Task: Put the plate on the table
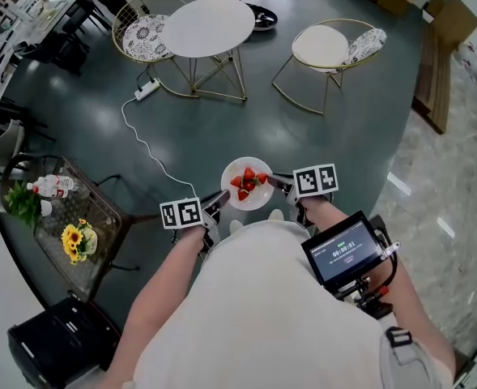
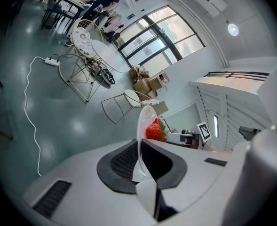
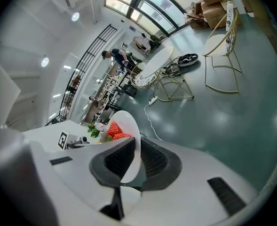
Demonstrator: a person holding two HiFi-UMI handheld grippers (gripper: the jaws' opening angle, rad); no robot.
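We gripped the round white strawberry plate [image 1: 240, 170] by its rim with left tool [image 1: 215, 204] and right tool [image 1: 281, 184]; carrying it to the round white table [image 1: 210, 27] remained.

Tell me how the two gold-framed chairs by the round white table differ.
The left chair has a patterned seat pad lying flat on it. The right chair has a plain white seat, with a patterned cushion propped at its back. The left chair stands close beside the round white table, while the right chair stands apart from it. Both have thin gold wire frames and rounded seats.
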